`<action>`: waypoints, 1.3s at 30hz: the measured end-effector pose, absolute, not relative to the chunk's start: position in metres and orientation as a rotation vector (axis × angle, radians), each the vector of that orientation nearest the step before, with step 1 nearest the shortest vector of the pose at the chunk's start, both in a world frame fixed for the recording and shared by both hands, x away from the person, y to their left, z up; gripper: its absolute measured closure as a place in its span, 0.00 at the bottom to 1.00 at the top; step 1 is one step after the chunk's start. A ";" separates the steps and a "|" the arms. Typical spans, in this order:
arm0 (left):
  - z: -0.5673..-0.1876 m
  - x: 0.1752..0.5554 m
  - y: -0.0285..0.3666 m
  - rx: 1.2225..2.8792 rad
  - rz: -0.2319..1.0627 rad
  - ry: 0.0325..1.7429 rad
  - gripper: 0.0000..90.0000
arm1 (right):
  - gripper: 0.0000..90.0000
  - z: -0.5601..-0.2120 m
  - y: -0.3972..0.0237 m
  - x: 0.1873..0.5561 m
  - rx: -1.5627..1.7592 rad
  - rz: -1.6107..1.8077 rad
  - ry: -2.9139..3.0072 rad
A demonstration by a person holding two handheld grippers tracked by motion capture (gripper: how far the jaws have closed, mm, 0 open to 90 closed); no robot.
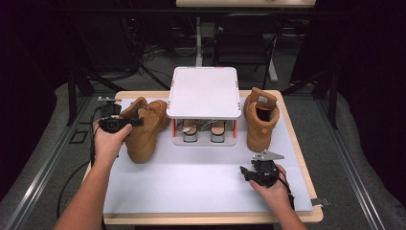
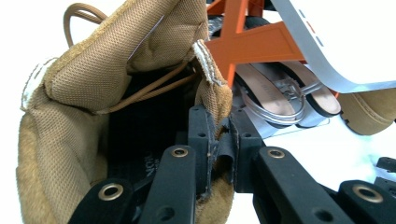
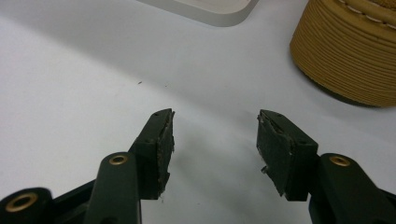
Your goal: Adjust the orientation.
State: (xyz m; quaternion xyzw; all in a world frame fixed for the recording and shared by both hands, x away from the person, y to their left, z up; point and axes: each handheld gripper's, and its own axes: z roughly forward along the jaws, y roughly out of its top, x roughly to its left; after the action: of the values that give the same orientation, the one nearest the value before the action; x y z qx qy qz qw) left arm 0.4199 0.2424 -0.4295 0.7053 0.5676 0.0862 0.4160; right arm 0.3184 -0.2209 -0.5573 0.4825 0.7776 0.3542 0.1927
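Two claws in play: my left claw is clamped on the collar of the left boot, which stands on the bench beside the shoe rack. My right claw hangs open and empty near the right boot. I judge both boots not yet racked.

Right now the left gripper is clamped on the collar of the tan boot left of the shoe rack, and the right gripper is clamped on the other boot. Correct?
Partly. The right gripper holds nothing: the right gripper view shows its jaws open above the white mat, with the other boot apart from them. The left gripper does clamp its boot's collar.
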 end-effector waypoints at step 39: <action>-0.422 0.419 0.209 2.124 0.161 1.363 0.66 | 0.51 -0.556 -0.223 0.318 1.370 1.010 2.164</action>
State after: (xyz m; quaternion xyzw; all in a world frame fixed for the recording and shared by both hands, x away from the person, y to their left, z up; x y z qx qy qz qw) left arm 0.4188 0.2088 -0.4223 0.8008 0.5139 0.0608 0.3014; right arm 0.3179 -0.2226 -0.5558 0.4884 0.7711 0.3601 0.1930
